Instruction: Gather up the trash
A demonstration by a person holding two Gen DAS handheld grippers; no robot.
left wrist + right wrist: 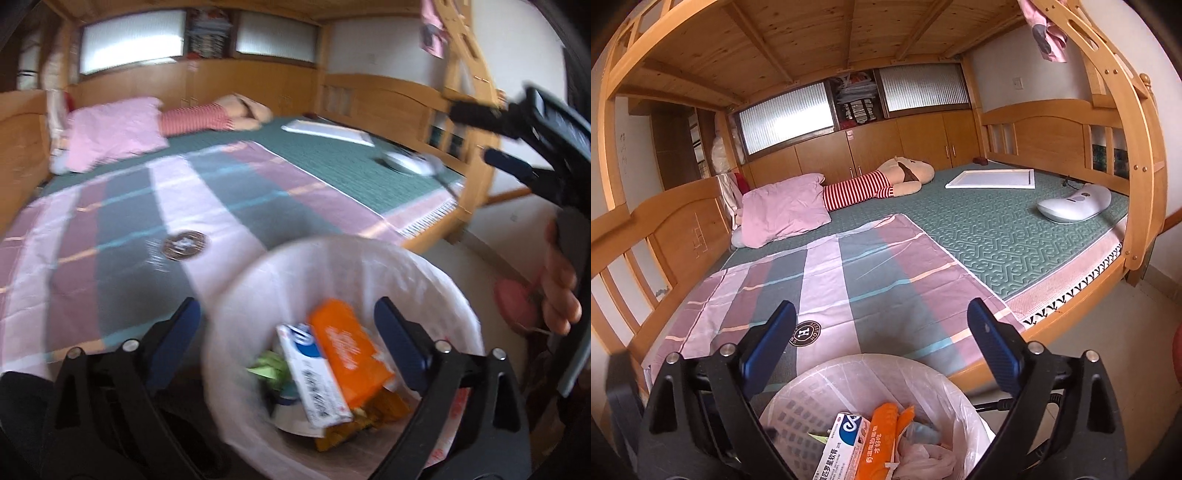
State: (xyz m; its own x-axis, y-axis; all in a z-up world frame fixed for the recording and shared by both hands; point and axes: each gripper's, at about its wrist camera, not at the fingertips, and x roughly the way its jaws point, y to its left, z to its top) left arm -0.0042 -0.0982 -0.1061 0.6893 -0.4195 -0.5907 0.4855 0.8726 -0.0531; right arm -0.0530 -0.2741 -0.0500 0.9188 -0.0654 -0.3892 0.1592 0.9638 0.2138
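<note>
Both hand-held grippers hang over the trash bin [871,373] beside the bed [979,236], jaws wide, nothing held. Left hand-held gripper [288,325] sits right above the bin mouth; right hand-held gripper [881,325] looks across the bed from just behind the bin, and also shows at the right edge of the left view with the person's hand [559,291] on it. Trash is in the liner: orange packet [347,358], white-blue ointment box [314,373], something green [269,369], some more wrappers under. Looks like collection is near done, no obvious litter on the striped sheet [849,280]. Risks: the liner bag [424,273] is thin and loosely draped, so a finger could snag it and drag it off the rim. The box and packet stand tall near the top and could tip out if the bin gets bumped. Left view is motion-blurred, so fine detail there is unclear.
</note>
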